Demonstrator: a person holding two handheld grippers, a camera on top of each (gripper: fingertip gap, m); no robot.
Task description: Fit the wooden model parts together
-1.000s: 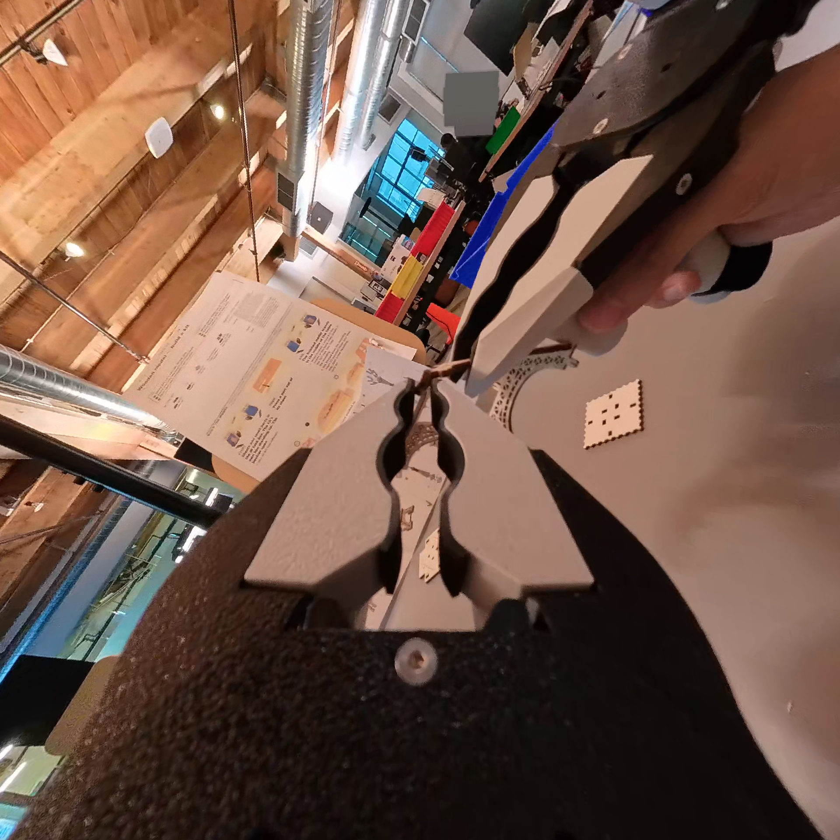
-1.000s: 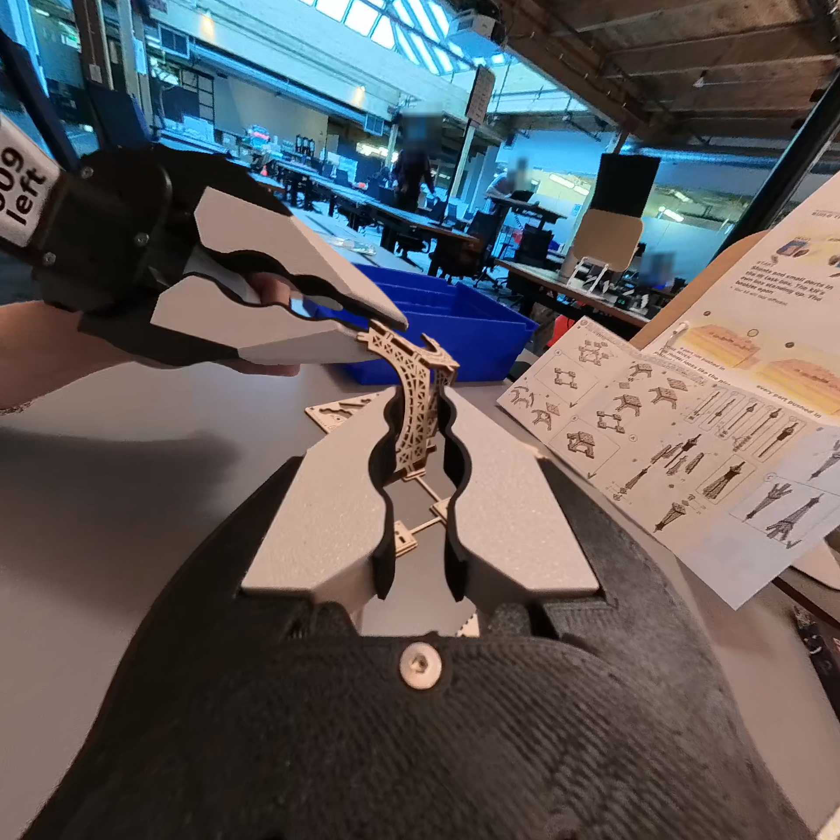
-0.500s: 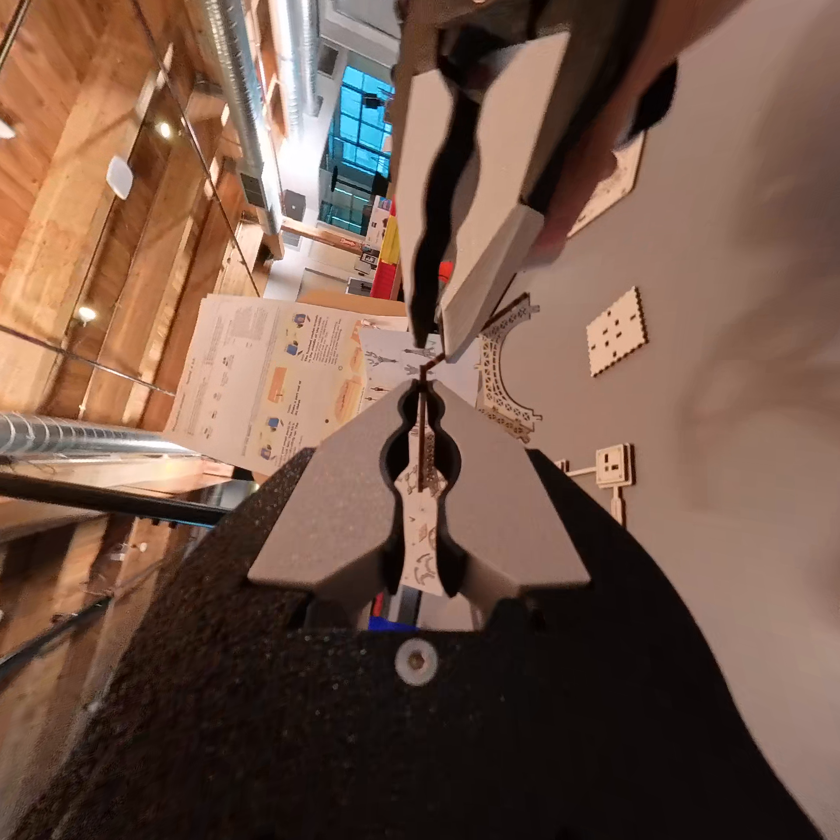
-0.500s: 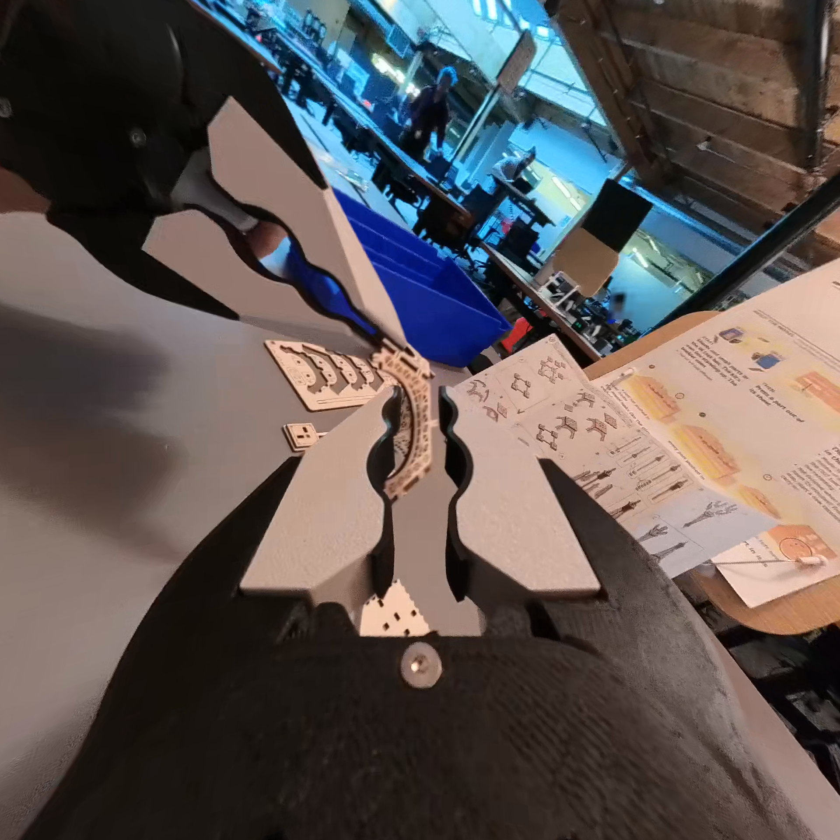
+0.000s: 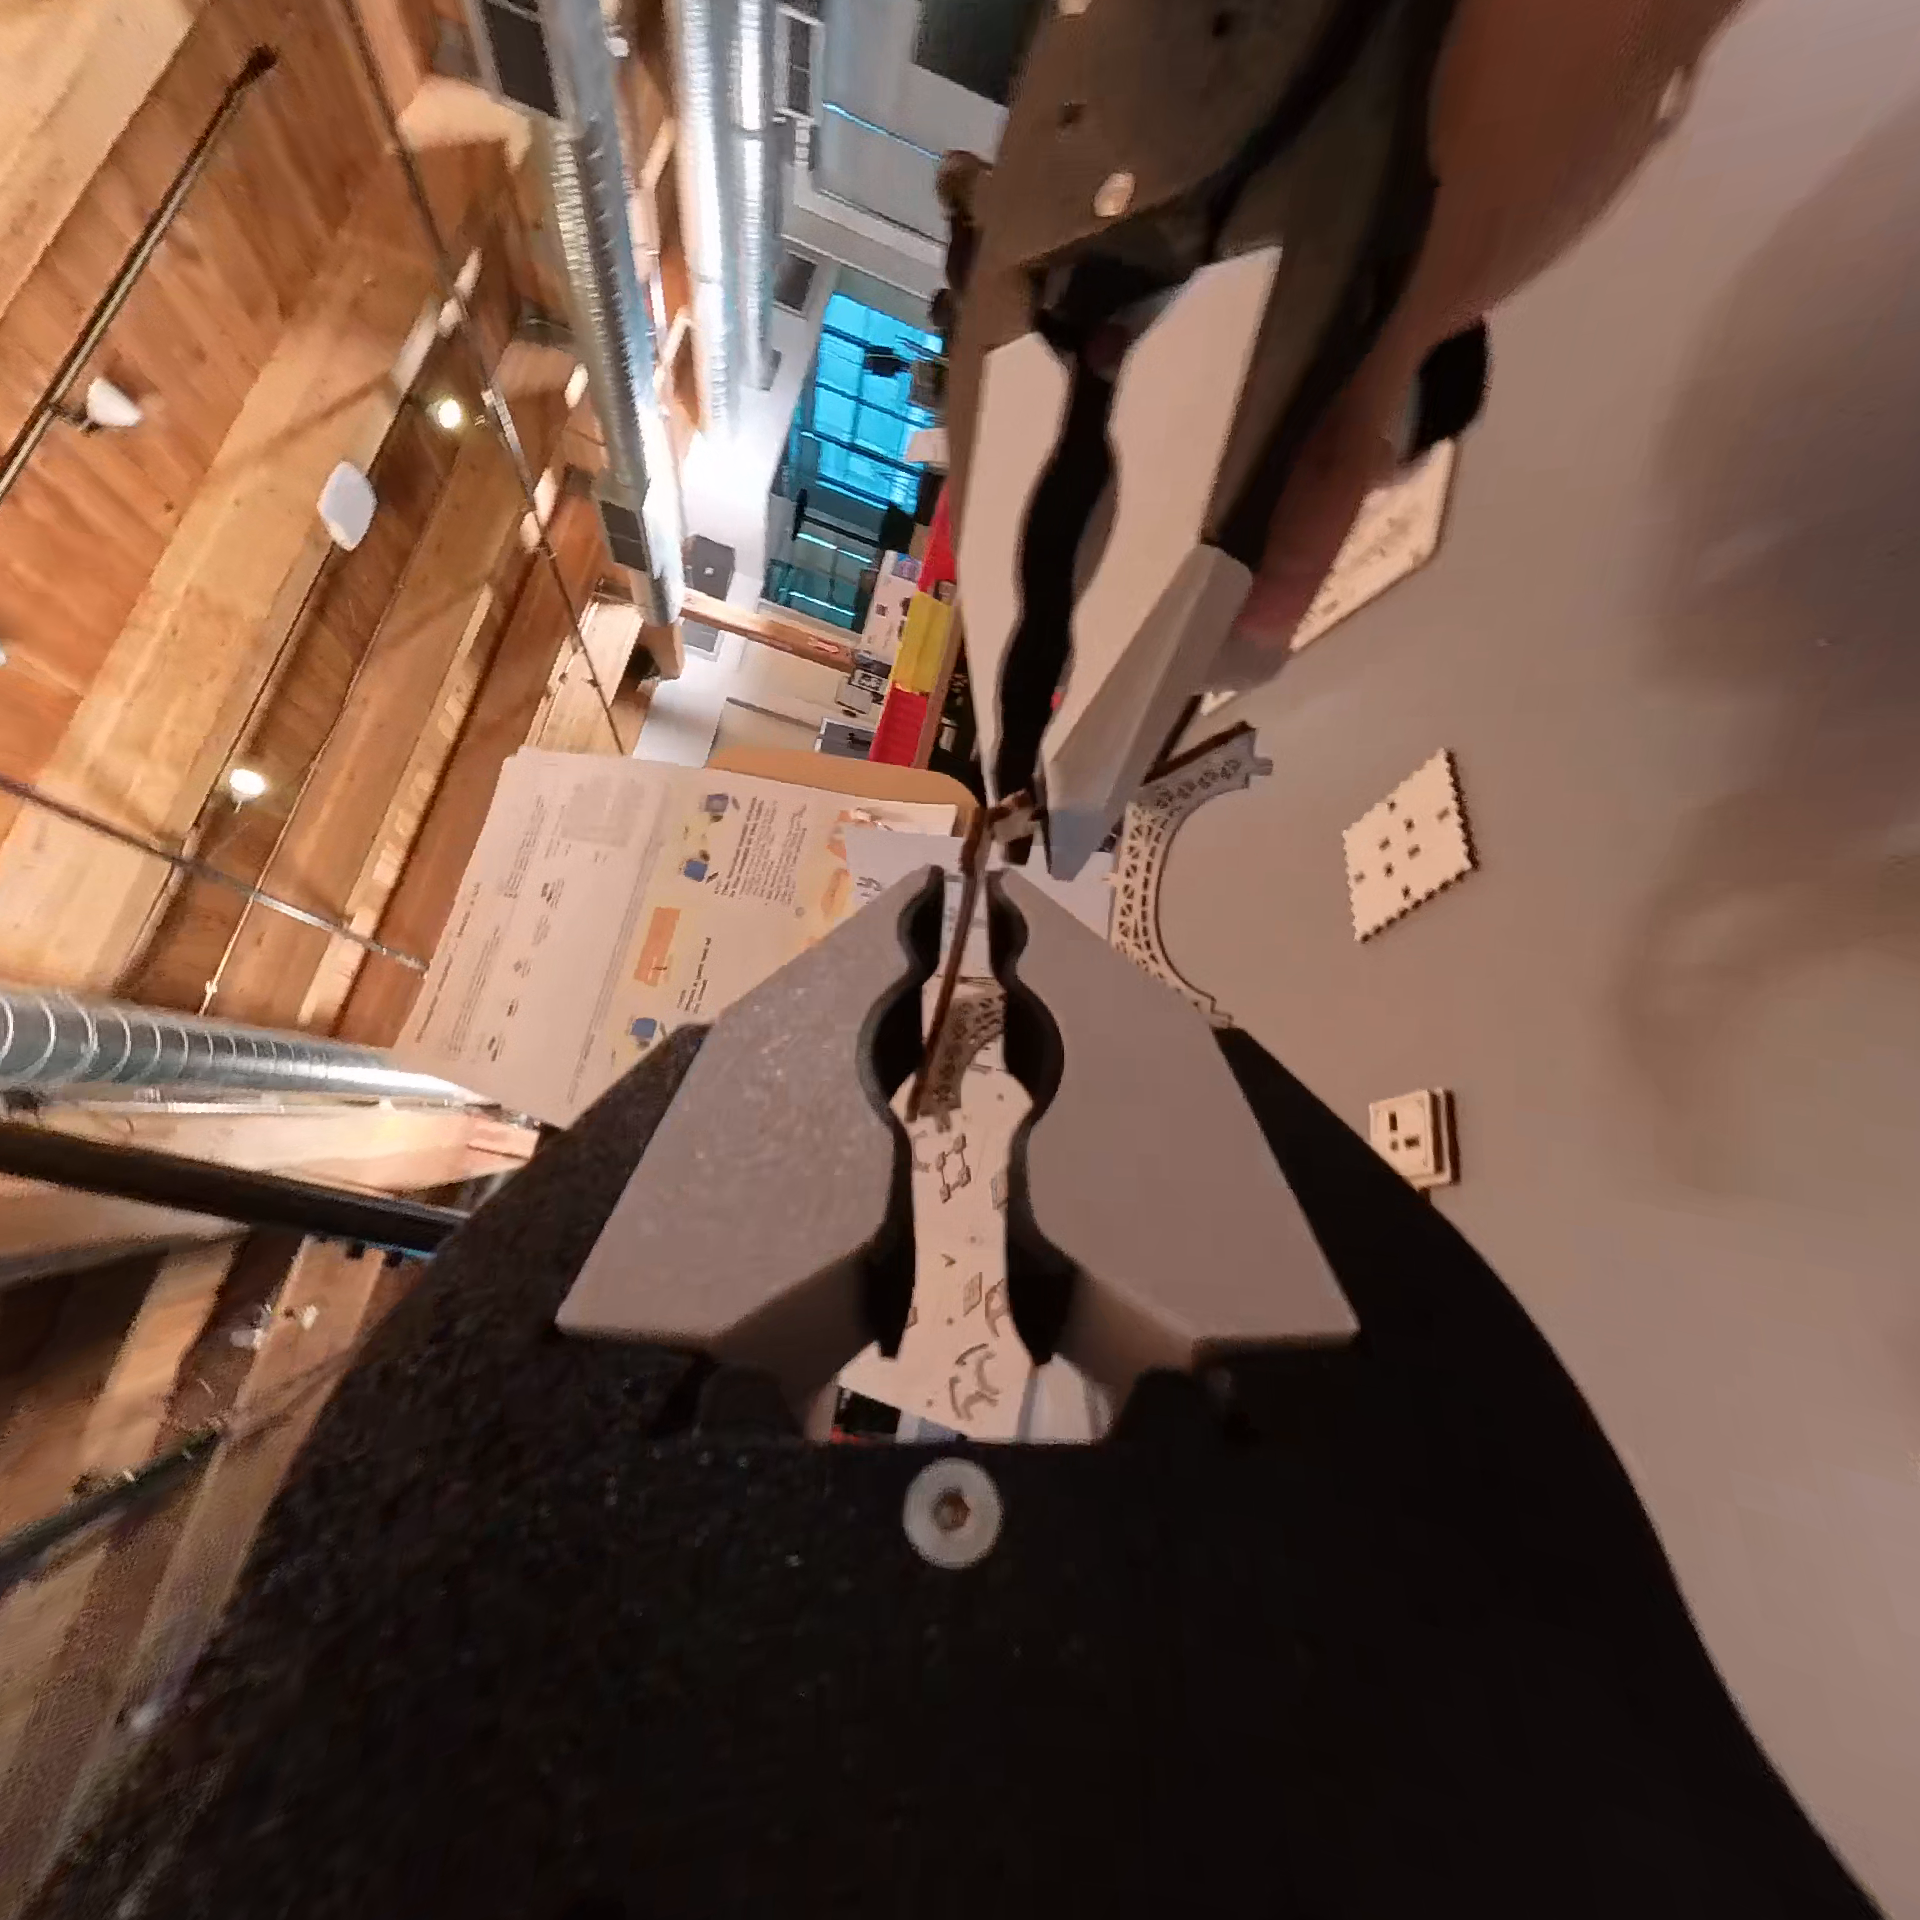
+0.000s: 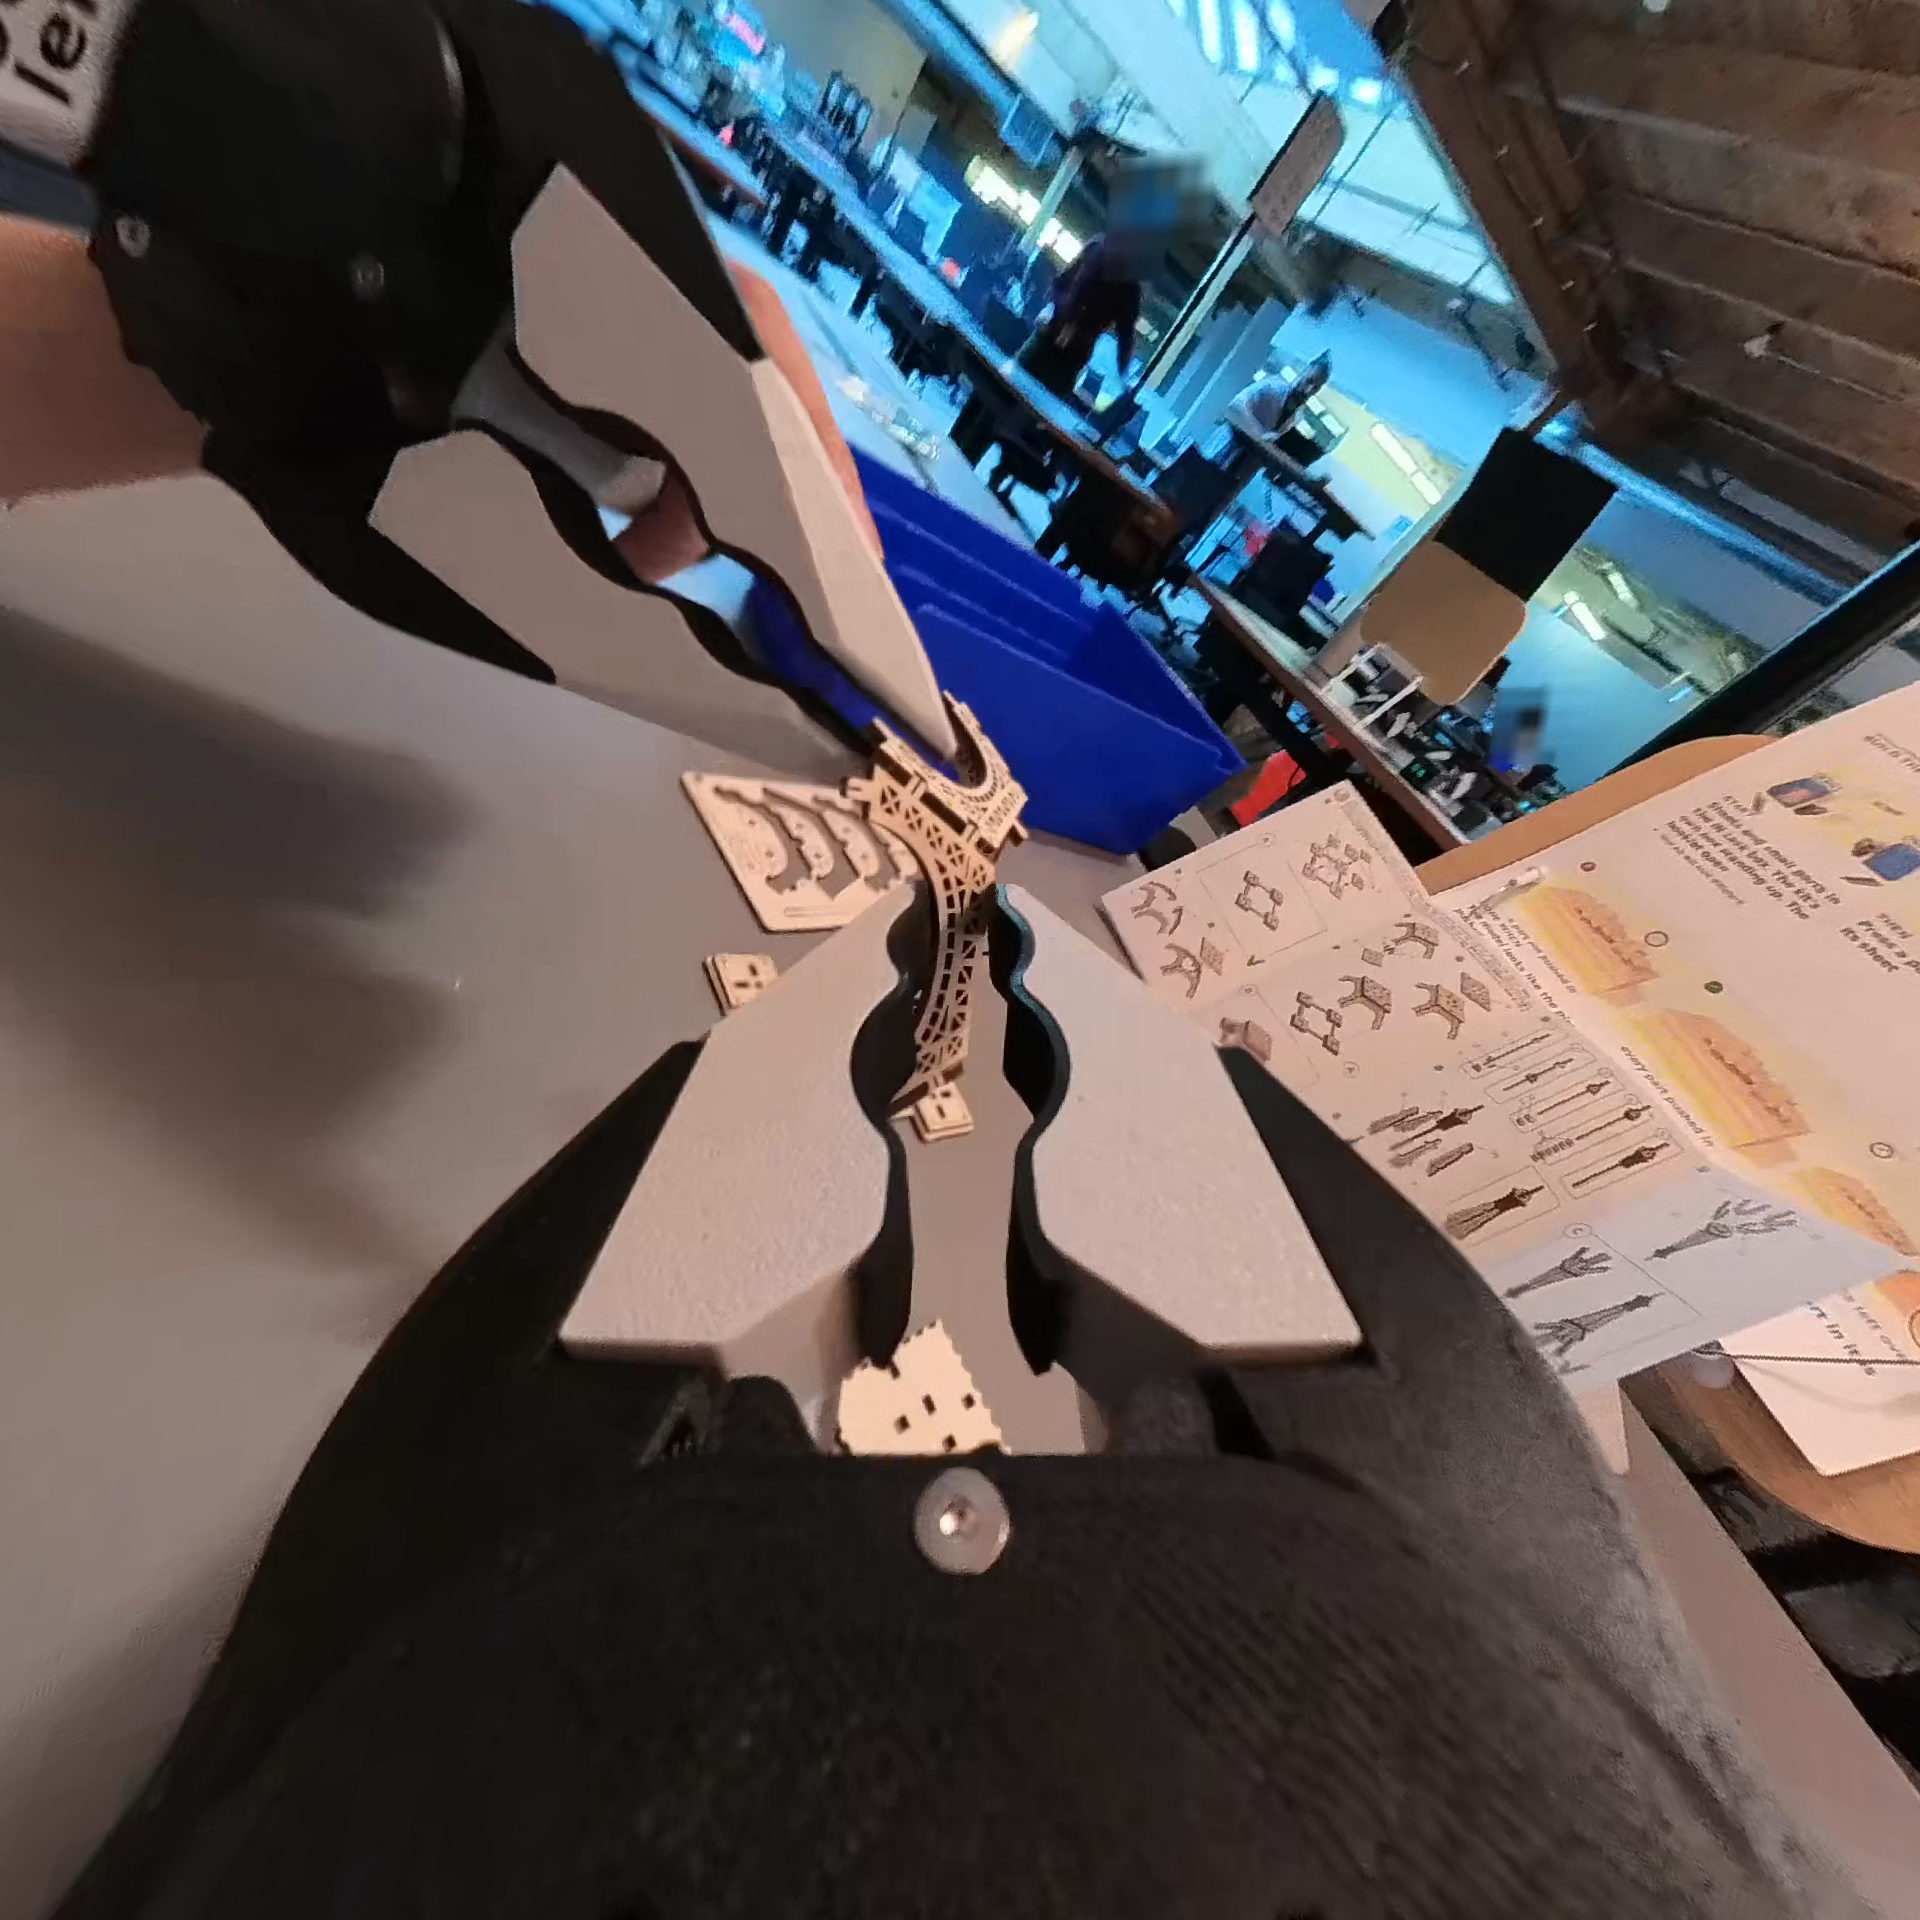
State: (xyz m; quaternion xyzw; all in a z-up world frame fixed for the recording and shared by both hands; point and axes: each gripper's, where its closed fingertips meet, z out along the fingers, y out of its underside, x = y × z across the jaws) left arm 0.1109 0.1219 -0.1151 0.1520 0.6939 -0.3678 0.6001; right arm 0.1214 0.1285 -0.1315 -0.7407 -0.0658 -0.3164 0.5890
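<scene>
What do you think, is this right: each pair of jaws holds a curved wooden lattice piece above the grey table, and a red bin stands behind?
Not quite. The bin is blue, not red; the right wrist view shows it. The rest of the statement stands.

Not much you can actually read here, tbh. The instruction sheet [image 6: 1621, 1049] on the right is covered in fine print and small diagrams, all too tiny and blurry. The left gripper [image 6: 914, 738] has a white sticker [image 6: 47, 62] with black lettering, only partly visible.
</scene>
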